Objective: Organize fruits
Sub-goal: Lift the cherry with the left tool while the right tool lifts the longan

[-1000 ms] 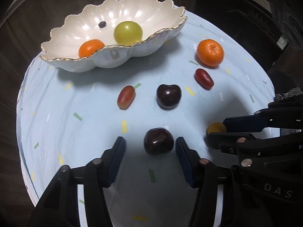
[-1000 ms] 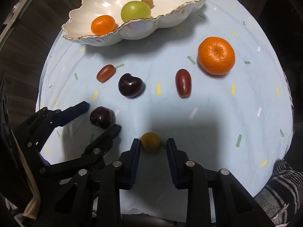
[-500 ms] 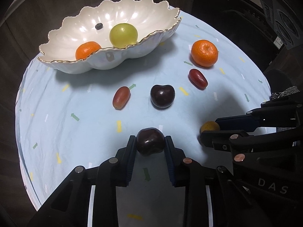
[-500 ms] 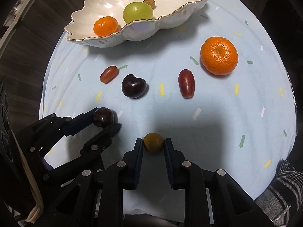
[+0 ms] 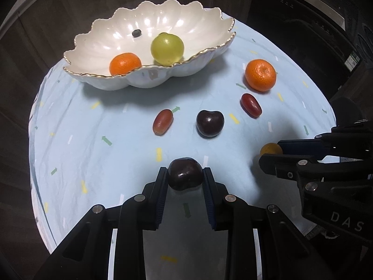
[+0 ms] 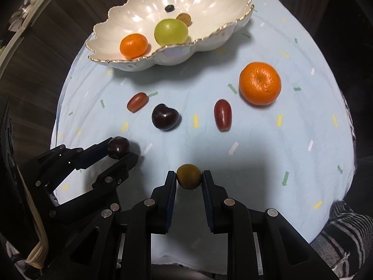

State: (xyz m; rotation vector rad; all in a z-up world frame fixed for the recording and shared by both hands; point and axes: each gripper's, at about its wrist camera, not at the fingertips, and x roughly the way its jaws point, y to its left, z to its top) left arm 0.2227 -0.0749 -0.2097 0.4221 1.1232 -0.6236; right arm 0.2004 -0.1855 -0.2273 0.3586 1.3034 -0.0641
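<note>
My left gripper point(image 5: 185, 175) is shut on a dark cherry point(image 5: 185, 173) and holds it above the blue cloth; it also shows in the right wrist view point(image 6: 119, 148). My right gripper point(image 6: 188, 177) is shut on a small brownish-yellow fruit point(image 6: 188, 176), seen at the right in the left wrist view point(image 5: 270, 149). A white scalloped bowl point(image 5: 193, 23) at the back holds a green fruit point(image 5: 167, 49), a small orange point(image 5: 125, 63) and a blueberry point(image 5: 136, 32). On the cloth lie a second dark cherry point(image 5: 209, 123), two red grapes point(image 5: 163, 121) point(image 5: 251, 105) and a large orange point(image 5: 260, 75).
The round table carries a light blue cloth point(image 5: 93, 140) with small coloured marks. A small brown fruit point(image 6: 184, 18) lies in the bowl behind the green one. Dark floor surrounds the table. Striped fabric point(image 6: 345, 228) shows at the lower right.
Both grippers closed from open onto their fruits: the left on the dark cherry, the right on the brownish-yellow fruit. Both have since lifted a little with the fruit.
</note>
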